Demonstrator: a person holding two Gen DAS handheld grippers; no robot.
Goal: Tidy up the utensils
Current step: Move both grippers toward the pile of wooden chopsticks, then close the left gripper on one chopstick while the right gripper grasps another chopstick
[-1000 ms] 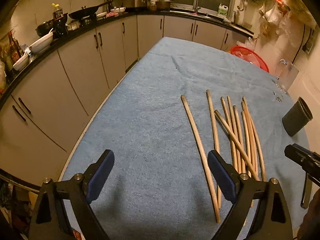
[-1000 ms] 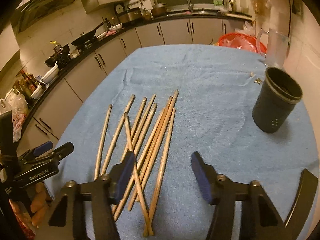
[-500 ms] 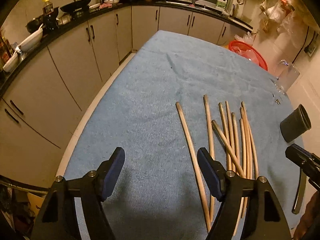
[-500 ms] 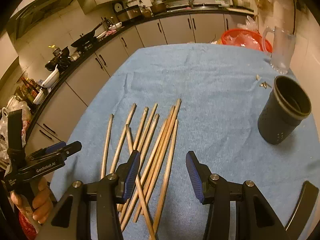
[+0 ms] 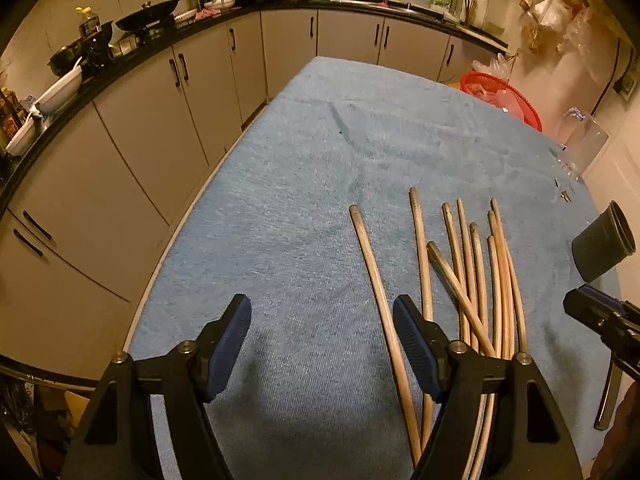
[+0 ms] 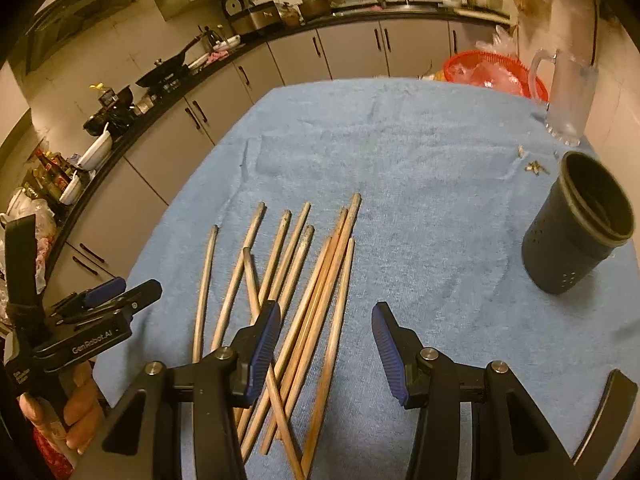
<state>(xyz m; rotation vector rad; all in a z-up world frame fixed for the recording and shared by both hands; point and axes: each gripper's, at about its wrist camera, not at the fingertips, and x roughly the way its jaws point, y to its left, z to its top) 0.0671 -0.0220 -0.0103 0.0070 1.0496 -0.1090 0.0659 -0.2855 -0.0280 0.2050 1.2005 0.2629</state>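
Hovering spread and empty, the right gripper should pinch one long wooden chopstick squarely midshaft before the dark cylindrical holder; the left gripper is spread too.

Chopsticks beside spread left tongs

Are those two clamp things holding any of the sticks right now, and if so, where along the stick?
Nothing is held. The left gripper and right gripper are both open above the chopsticks on the blue cloth.

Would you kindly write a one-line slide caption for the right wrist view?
Open right tongs hover over loose wooden chopsticks on a blue towel, dark holder cup standing at right.
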